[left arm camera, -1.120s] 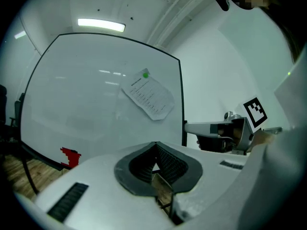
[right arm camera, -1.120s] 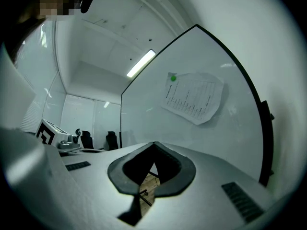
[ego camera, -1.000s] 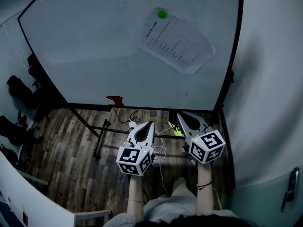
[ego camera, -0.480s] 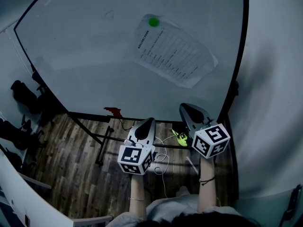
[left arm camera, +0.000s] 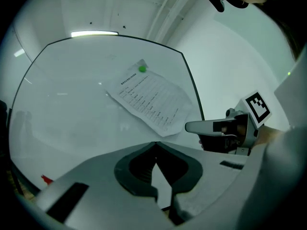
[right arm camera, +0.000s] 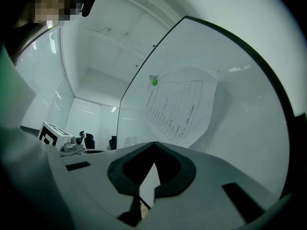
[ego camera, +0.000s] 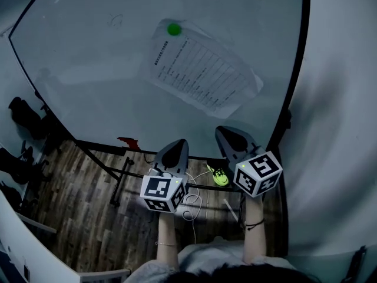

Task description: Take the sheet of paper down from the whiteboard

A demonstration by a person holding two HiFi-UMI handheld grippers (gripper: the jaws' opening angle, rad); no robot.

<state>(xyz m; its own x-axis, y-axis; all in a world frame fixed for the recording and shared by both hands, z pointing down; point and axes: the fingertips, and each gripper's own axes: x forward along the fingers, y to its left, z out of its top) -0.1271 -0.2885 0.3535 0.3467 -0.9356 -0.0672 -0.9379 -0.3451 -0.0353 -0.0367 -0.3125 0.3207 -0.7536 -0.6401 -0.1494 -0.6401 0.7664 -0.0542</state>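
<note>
Starting with the sheet of paper (ego camera: 202, 69): up on the whiteboard (ego camera: 88, 58), around 12 o'clock in the head view, hanging crooked with rows of print across it. Pinned by a single green magnet (ego camera: 174, 29) at its 11 o'clock corner. Looks a bit wavy lower down and throws a soft shadow on the board in the right gripper view. Not down yet, and not touched by anything.

Then, roughly 6 o'clock from the sheet and well apart from it: left gripper (ego camera: 179, 141) a touch toward 7, right gripper (ego camera: 221, 130) a touch toward 5, side by side and both aimed at the board. Left one closed all the way with nothing in it, pinched to a point in its own view. Same deal on the right: closed tight, empty. Marker cubes (ego camera: 162, 193) riding behind them, with the person's forearms (ego camera: 166, 237) coming up from 6 o'clock.

Further out: a small red thing (ego camera: 125, 141) on the board's bottom edge, about 8 o'clock from the sheet, can't tell what it is. Black stand (ego camera: 126, 167) under the board, wooden floor (ego camera: 76, 205) below that, plus a white cable (ego camera: 191, 202) and a yellow-green bit (ego camera: 219, 176) lying down there between the two grippers. Plain wall (ego camera: 336, 128) over at 3 o'clock, dark chairs (ego camera: 23, 114) way off at 9 o'clock.
</note>
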